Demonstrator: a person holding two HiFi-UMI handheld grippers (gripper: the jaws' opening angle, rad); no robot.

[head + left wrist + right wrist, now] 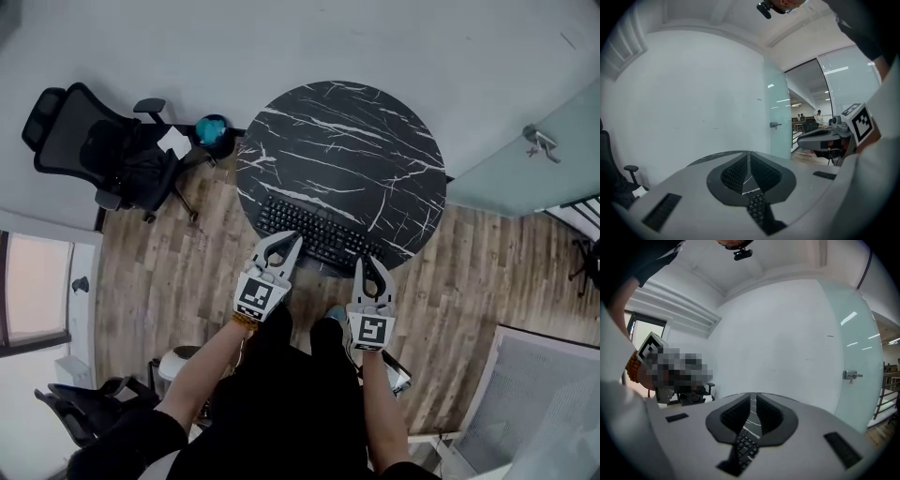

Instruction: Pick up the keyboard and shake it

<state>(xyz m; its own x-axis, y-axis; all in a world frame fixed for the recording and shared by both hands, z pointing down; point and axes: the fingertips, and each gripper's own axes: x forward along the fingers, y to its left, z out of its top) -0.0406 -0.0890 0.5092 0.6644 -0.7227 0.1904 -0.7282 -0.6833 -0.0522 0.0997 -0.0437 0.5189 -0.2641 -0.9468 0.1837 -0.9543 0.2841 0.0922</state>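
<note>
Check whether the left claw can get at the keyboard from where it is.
Probably yes. The left claw hangs at the near edge of the keyboard on the round marble table, with nothing between them. But its jaws are shut and must open first.

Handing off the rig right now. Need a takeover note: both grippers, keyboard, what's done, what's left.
Left gripper: jaws shut and empty, at the near-left part of the keyboard. Can't tell whether it touches.
Right gripper: jaws shut and empty, at the keyboard's near-right end.
Keyboard: lies flat along the near edge of the round black marble table. It is not lifted.
Done: nothing yet, the keyboard is not gripped.
Left: open the jaws, grip the keyboard, probably one gripper per end, then lift and shake.
</note>
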